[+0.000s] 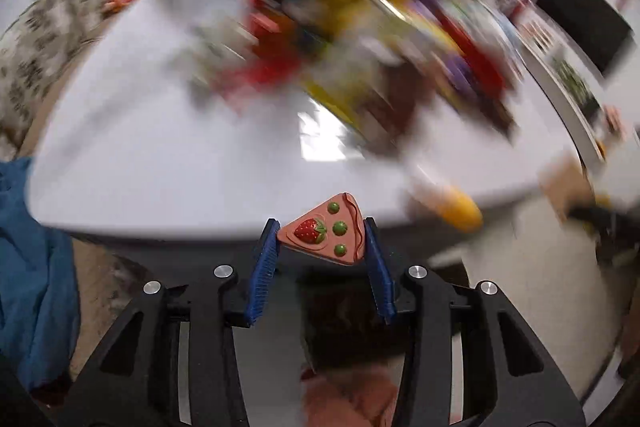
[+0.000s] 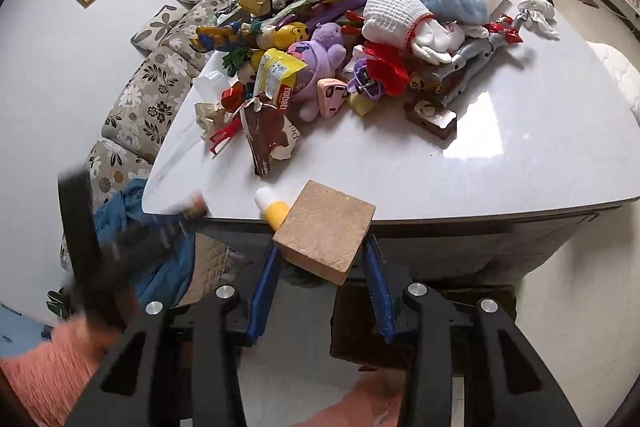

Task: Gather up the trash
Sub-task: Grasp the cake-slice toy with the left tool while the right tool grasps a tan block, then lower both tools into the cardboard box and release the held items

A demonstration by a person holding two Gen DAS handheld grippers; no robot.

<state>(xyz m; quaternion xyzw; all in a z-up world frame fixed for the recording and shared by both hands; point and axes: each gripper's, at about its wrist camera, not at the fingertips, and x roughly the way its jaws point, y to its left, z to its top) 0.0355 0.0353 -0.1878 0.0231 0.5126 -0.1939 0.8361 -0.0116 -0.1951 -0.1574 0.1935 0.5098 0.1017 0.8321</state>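
Observation:
My left gripper [image 1: 322,233] is shut on a toy pizza slice [image 1: 326,229] with a strawberry and green dots, held off the near edge of the white table [image 1: 160,155]. The left wrist view is blurred by motion. My right gripper [image 2: 324,251] is shut on a tan wooden block [image 2: 326,229] just off the table's near edge [image 2: 480,187]. A brown torn chocolate wrapper [image 2: 268,135] and a yellow snack wrapper [image 2: 278,75] lie at the front of a pile of toys and cloth [image 2: 360,27]. The left gripper shows blurred at the left [image 2: 120,251].
A yellow and white tube [image 2: 272,209] lies at the table's near edge. A dark wooden block [image 2: 432,117] sits right of the pile. A floral sofa [image 2: 152,83] stands left of the table, with blue cloth [image 2: 132,207] at its corner.

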